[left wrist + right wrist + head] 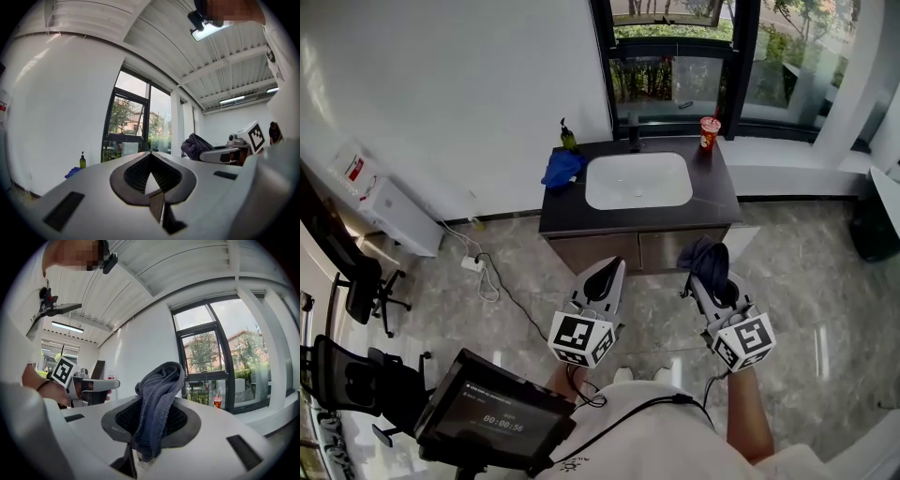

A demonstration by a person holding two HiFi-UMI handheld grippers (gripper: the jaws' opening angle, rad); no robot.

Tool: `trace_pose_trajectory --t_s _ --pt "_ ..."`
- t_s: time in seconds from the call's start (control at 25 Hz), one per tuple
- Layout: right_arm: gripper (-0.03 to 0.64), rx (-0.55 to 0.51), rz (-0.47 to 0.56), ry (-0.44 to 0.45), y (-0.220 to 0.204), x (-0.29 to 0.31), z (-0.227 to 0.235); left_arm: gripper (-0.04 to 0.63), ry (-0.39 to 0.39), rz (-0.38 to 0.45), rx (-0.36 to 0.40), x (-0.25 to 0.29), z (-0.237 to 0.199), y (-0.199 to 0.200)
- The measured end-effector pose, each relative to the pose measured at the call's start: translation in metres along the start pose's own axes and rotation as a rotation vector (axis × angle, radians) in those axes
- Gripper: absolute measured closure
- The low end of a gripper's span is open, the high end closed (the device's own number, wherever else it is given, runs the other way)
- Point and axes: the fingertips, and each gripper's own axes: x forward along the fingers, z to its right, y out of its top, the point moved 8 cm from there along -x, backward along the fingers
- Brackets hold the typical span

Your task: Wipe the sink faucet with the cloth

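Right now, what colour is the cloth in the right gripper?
Dark bluish grey; the cloth shows best in the right gripper view.

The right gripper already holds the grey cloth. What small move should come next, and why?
Probably carry the right gripper forward toward the faucet. It is shut on the cloth, but a stretch of floor lies between it and the vanity, so the faucet seems out of reach from here.
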Motion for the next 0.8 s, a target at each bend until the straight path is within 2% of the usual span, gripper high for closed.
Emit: trace_pose_trajectory --t_s 0.36,0.8 --pt "0.518 -0.022 -0.005 0.024 0.001 -0.003 -0.017 0.603 0.01 0.007 -0.005 -0.012 -0.005 0.0" --pt "0.518 -0.019 0.014 0.01 0.003 0.001 -0.022 0.603 0.002 0.015 0.001 -0.014 -0.006 0.001"
